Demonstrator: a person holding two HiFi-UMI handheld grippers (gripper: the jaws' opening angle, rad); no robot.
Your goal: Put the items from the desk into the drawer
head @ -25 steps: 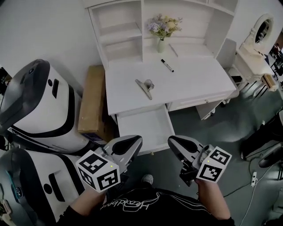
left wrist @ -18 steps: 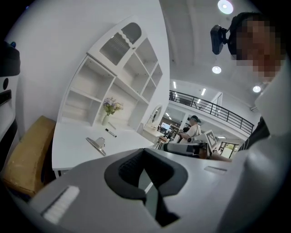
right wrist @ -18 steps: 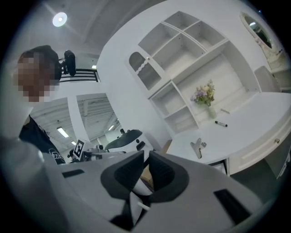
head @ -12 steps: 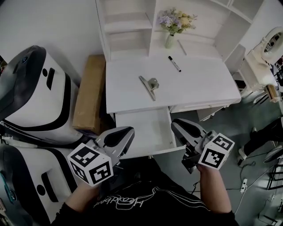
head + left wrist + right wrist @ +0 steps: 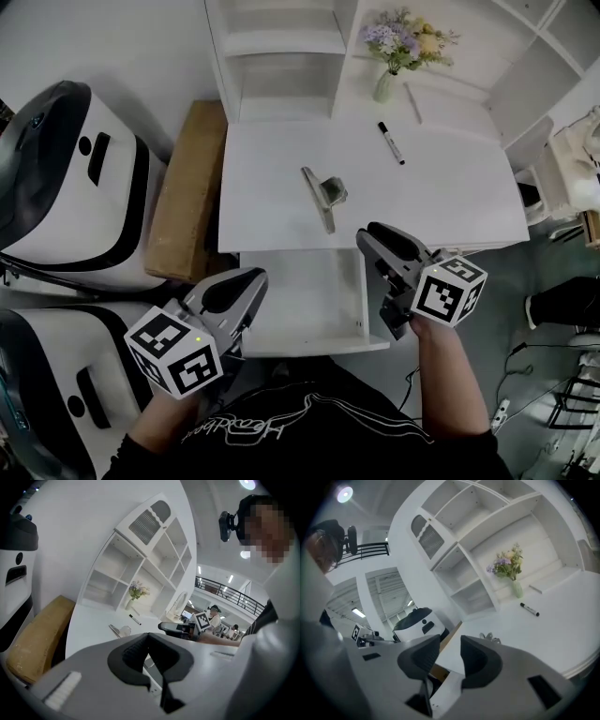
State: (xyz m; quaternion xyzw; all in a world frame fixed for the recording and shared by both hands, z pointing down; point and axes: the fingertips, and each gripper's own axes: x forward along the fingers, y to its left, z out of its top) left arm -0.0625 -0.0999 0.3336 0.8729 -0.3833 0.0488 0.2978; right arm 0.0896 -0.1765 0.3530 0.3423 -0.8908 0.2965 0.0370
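The drawer stands pulled out at the front edge of the table and appears empty. The clip lies on the table at 12 o'clock from the drawer. The marker lies at 1 o'clock from the clip, near the vase. Your right claw has just been opening: its jaws stand apart with nothing between them, near the clip at its 5 o'clock. Your left claw is together and empty, at the drawer's 9 o'clock edge. The clip looks the nearer pick. Bring the right claw in low, straddle the clip's body rather than its long handle, and close fully before lifting. Keep the left claw clear of the drawer mouth. No brand or label is legible. The cubes bear square markers only, and the script on the shirt cannot be read.
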